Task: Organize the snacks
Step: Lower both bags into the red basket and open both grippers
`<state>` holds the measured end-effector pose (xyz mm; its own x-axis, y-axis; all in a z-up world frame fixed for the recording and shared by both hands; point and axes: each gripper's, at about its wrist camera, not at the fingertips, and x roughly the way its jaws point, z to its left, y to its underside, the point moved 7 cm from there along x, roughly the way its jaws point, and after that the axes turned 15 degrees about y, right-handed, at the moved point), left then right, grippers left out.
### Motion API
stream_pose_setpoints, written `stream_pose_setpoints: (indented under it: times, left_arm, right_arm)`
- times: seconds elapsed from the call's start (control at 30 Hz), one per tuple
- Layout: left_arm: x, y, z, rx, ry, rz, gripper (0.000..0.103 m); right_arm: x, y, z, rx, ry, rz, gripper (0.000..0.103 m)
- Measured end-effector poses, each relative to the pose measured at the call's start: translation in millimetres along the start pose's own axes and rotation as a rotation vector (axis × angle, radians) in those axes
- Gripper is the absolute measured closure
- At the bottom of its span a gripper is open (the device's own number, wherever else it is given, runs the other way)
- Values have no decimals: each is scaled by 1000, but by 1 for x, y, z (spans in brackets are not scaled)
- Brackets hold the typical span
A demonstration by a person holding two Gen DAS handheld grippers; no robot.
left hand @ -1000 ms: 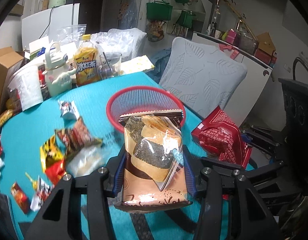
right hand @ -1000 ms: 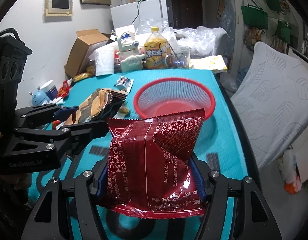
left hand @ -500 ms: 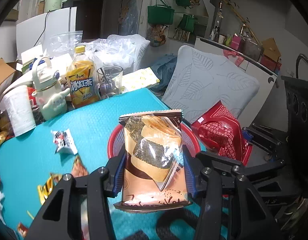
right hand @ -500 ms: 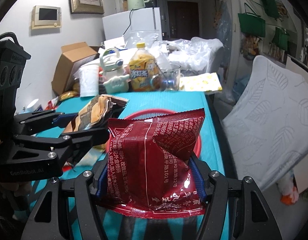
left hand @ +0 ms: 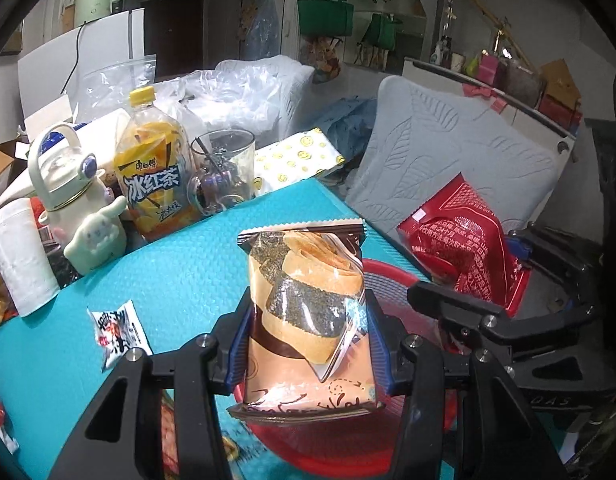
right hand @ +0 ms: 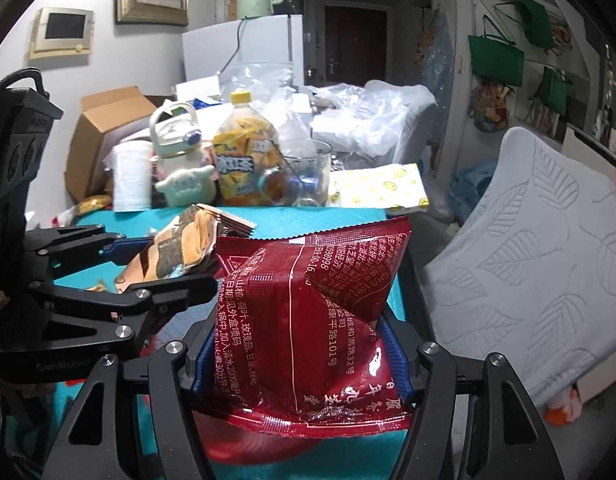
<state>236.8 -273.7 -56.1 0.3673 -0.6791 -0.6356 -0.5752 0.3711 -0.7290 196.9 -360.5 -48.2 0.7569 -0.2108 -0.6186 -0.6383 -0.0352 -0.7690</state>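
Observation:
My left gripper [left hand: 306,336] is shut on a brown seaweed-roll snack bag [left hand: 306,312], held upright above the red mesh basket [left hand: 388,280], which lies mostly under it. My right gripper [right hand: 300,356] is shut on a dark red snack bag [right hand: 308,312], held above the table's right edge. In the left wrist view the red bag [left hand: 464,248] and right gripper are just to the right of the basket. In the right wrist view the left gripper with the brown bag [right hand: 176,252] is close on the left. The basket is hidden in the right wrist view.
On the teal table [left hand: 180,272] lie a small white candy packet [left hand: 118,332] and more wrappers at the lower left. At the back stand an iced-tea bottle [left hand: 156,184], a glass mug [left hand: 222,172], a cream kettle jug [left hand: 74,196] and a white cup [left hand: 18,256]. A grey cushion [left hand: 448,160] is on the right.
Both grippers have moved forward and over the basket with their bags; the basket has slid down under the left gripper, and the back clutter looks nearer.

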Motion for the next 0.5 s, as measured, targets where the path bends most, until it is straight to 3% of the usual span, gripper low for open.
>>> stream_pose_setpoints:
  times: [0.5]
  left_arm:
    - [32, 11, 17, -24, -52, 80, 53]
  right_arm:
    - [42, 14, -4, 24, 23, 84, 35]
